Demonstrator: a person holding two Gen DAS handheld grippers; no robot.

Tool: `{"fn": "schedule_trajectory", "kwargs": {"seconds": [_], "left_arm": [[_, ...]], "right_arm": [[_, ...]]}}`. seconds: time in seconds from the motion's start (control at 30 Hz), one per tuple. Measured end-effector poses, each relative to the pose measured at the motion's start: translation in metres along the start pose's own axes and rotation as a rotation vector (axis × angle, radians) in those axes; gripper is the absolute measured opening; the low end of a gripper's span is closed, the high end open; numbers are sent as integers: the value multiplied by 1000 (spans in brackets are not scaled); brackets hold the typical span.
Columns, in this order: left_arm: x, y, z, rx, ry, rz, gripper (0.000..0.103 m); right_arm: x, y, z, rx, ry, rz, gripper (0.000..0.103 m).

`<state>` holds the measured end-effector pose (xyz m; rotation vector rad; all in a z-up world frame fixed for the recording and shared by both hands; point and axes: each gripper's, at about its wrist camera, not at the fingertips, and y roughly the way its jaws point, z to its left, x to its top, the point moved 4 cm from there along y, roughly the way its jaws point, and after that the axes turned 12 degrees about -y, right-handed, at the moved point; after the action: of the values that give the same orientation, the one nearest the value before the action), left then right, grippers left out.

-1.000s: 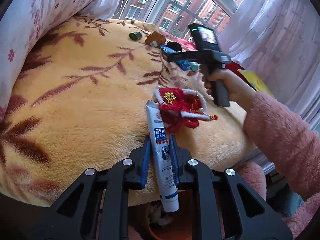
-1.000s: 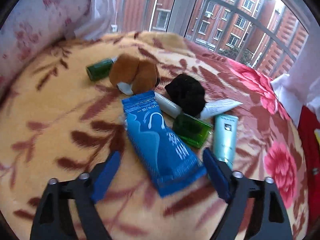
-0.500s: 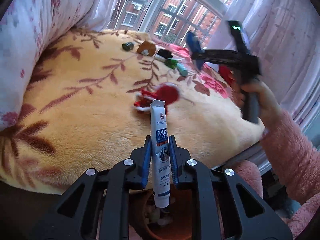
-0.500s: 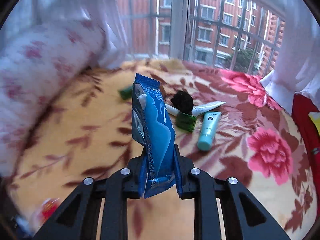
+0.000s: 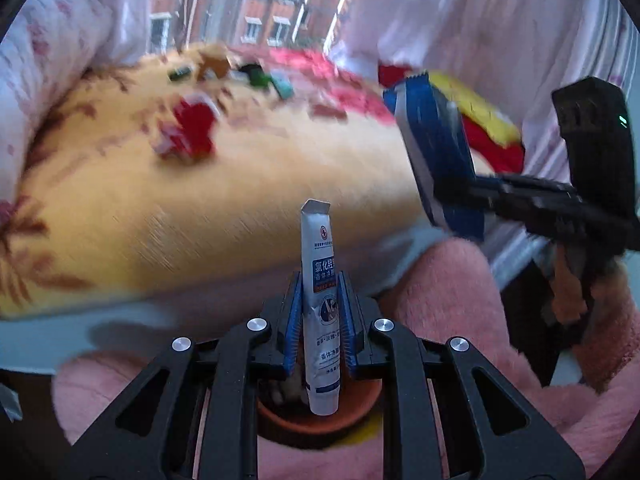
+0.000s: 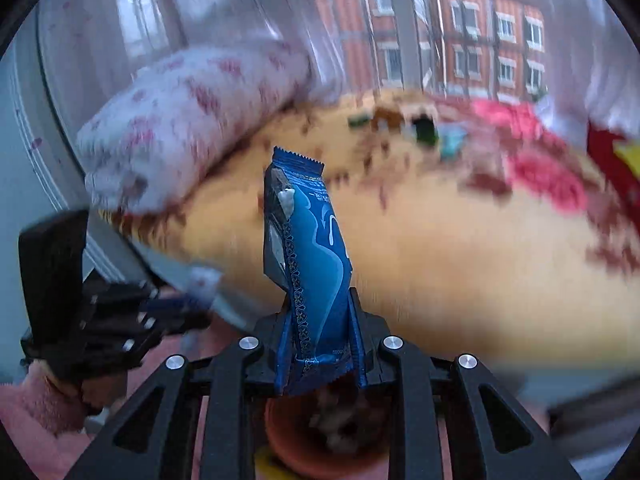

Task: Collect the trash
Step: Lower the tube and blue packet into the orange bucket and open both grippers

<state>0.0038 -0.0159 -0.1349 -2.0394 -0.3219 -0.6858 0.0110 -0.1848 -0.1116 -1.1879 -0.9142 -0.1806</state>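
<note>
Two pieces of trash are held upright: a white toothpaste tube (image 5: 321, 308) clamped in the left gripper (image 5: 320, 320), and a blue snack wrapper (image 6: 310, 272) clamped in the right gripper (image 6: 320, 344). Both hang above an orange bin (image 6: 288, 440), beside the blurred yellow floral blanket (image 5: 160, 208) with its red ornament (image 5: 188, 128).

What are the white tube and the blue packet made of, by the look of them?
The white tube looks like soft plastic or laminate: a smooth printed skin and a flat crimped top end. The blue packet looks like thin glossy plastic film, possibly foil-lined: a zigzag-cut sealed edge, creases, and a silvery inside at the tear.
</note>
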Motion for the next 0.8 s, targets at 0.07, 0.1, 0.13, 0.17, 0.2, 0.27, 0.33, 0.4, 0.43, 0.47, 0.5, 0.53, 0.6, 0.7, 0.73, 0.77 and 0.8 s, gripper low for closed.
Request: {"fn": "schedule_trajectory", "kwargs": {"seconds": [0.07, 0.1, 0.13, 0.17, 0.2, 0.27, 0.33, 0.4, 0.43, 0.47, 0.5, 0.53, 0.6, 0.7, 0.73, 0.77, 0.8], "left_arm": [[-17, 22, -5, 10, 1, 71, 17], [-27, 37, -6, 17, -1, 117, 17], [-33, 47, -5, 26, -4, 148, 17], [-42, 65, -5, 41, -5, 203, 17], [-48, 77, -2, 56, -7, 237, 17], [-62, 102, 3, 94, -9, 301, 17], [-71, 118, 10, 128, -25, 341, 17], [-77, 136, 20, 136, -71, 400, 17], [-80, 143, 26, 147, -88, 430, 17], [-82, 148, 30, 149, -103, 446, 17], [-84, 149, 33, 153, -115, 456, 17], [-84, 153, 37, 160, -128, 464, 17], [-85, 158, 48, 196, -164, 481, 33], [-84, 162, 57, 203, -215, 476, 75], [-82, 160, 59, 200, -220, 465, 75], [-80, 159, 60, 190, -221, 457, 76], [-81, 158, 61, 191, -222, 456, 77]], "right_arm": [[-29, 19, 0, 21, 21, 78, 25], [-42, 29, -1, 32, 35, 120, 25], [-58, 45, -1, 47, 53, 174, 25], [-67, 55, -2, 43, 59, 204, 25], [-76, 66, -2, 48, 75, 236, 25], [-91, 79, -4, 64, 122, 278, 25], [-100, 92, -7, 44, 155, 318, 25], [-106, 105, -10, 38, 174, 354, 25], [-109, 112, -11, 36, 182, 372, 25], [-111, 117, -10, 34, 184, 386, 25], [-113, 124, -11, 29, 189, 404, 27], [-114, 127, -11, 30, 197, 411, 30], [-116, 134, -17, 11, 235, 419, 49], [-115, 130, -27, -36, 270, 393, 71], [-115, 130, -31, -36, 280, 382, 71], [-114, 129, -32, -42, 289, 373, 71], [-114, 128, -34, -47, 300, 367, 71]]}}
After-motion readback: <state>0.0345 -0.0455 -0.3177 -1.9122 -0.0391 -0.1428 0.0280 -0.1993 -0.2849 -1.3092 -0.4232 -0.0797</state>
